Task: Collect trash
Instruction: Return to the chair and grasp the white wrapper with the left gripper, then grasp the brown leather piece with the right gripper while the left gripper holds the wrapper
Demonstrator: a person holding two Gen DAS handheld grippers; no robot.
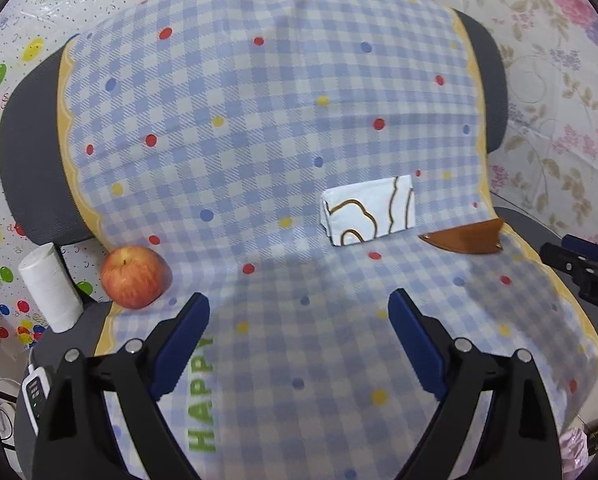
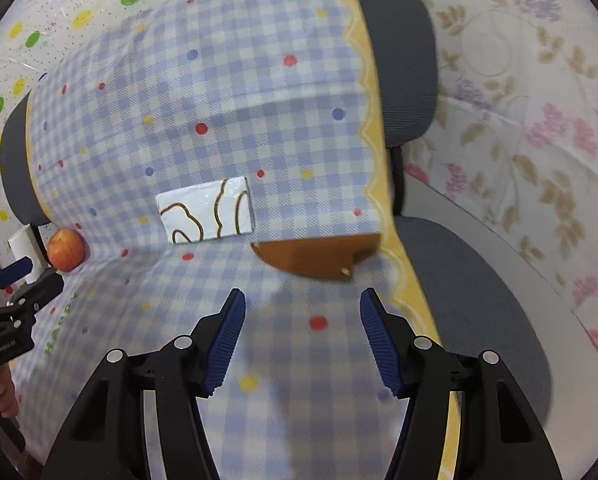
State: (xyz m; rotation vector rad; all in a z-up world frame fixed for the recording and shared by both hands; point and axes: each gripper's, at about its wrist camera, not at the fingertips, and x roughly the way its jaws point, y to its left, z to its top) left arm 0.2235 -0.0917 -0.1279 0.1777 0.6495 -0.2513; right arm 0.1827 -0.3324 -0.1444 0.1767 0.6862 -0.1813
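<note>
A blue checked blanket [image 1: 259,140] with coloured dots drapes over a grey office chair [image 1: 31,168]; everything else is placed from it. The left gripper [image 1: 299,312] hovers over the blanket's near part with its blue-padded fingers spread wide, holding and touching nothing. The right gripper [image 2: 301,308] hangs above the blanket's right side, likewise spread and empty.

A folded white packet with brown looping lines [image 1: 369,211] lies flat near the blanket's middle, ahead of both grippers. Just to its right, near the blanket's yellow edge, lies a brown wedge-shaped piece [image 1: 465,238], directly ahead of the right gripper. A red apple [image 1: 134,277] rests at the blanket's left edge, beside a white paper roll [image 1: 51,286] standing just off the blanket.
</note>
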